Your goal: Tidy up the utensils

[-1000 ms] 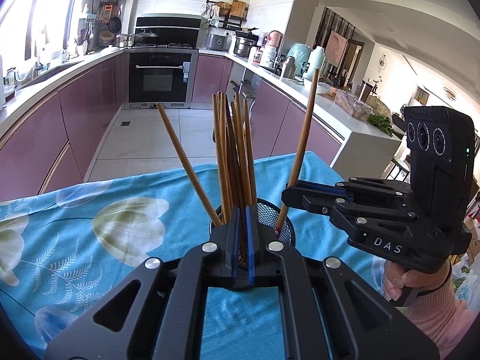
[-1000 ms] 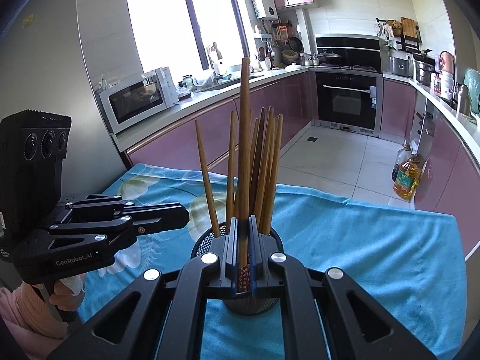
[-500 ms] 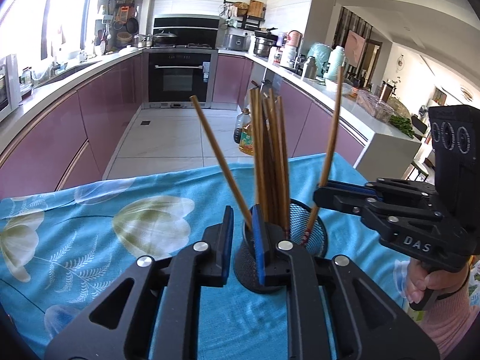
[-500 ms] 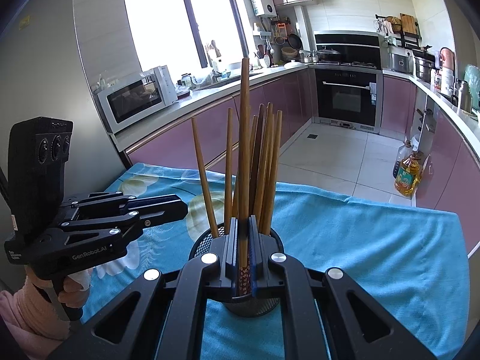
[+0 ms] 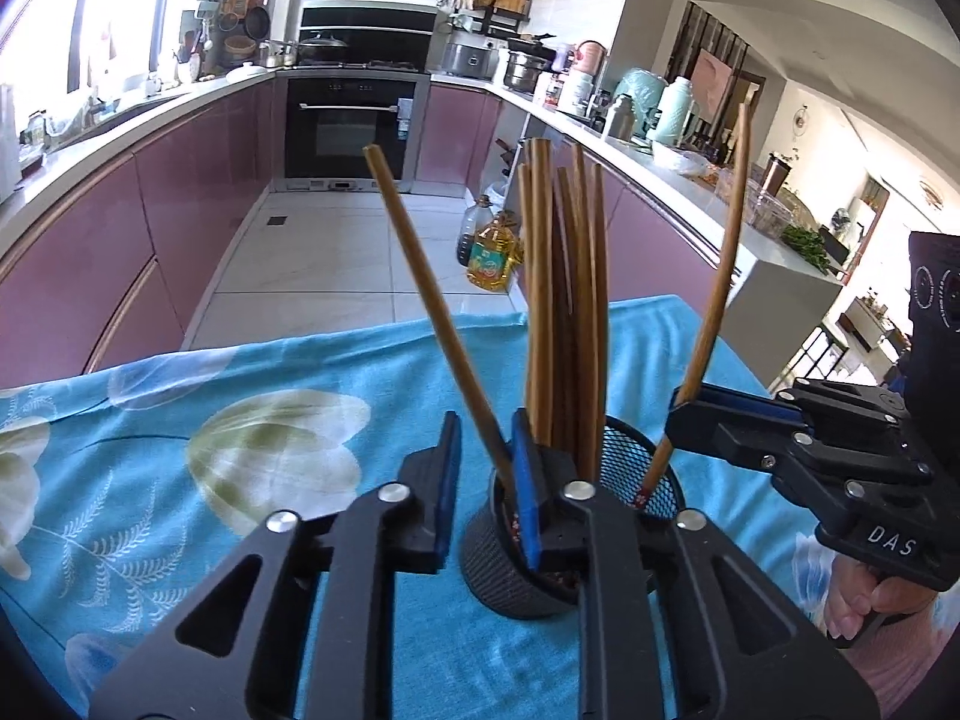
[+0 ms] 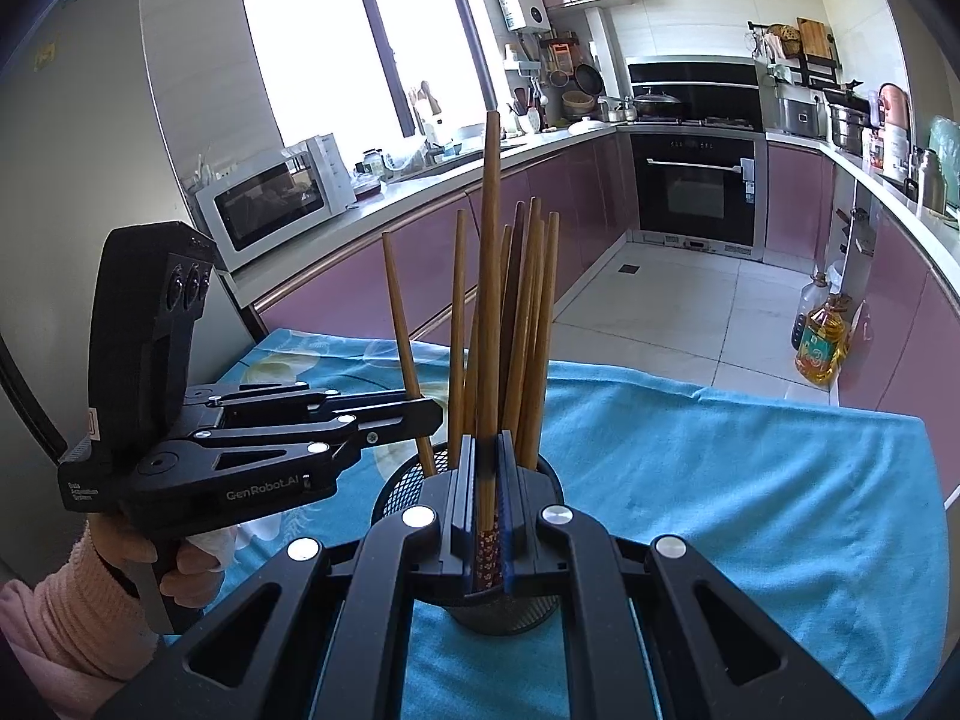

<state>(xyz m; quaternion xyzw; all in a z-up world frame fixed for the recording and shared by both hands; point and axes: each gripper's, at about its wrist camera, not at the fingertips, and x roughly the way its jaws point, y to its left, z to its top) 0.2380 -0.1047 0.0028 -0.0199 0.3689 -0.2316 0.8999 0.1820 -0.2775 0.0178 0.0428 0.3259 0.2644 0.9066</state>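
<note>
Here the black mesh cup [image 6: 474, 603] stands upright on the blue flowered tablecloth [image 6: 720, 480], already loaded with a cluster of wooden chopsticks [image 5: 564, 300], so the sorting looks well along. The right gripper [image 6: 489, 501] is clamped on 1 chopstick [image 6: 489, 300], pads pressed flat against its patterned lower end, and holds it near vertical with its tip just inside the cup rim; judged purpose: keep it aligned with the opening so it can be lowered in beside the rest. The left gripper [image 5: 483, 468] has its jaws slightly apart; they have just been opening then easing back a little, and 1 leaning chopstick [image 5: 438, 312] stands between the pads, touching or very close to the right-hand pad, not squeezed. That chopstick's foot rests in the cup and its top tilts away to the left, presumably because it was let go and settled against the rim. The left gripper sits just beside the cup's near-left wall. Next move, as a judgement: withdraw the left gripper clear without dragging the leaning stick; risk is tipping the light cup.
</note>
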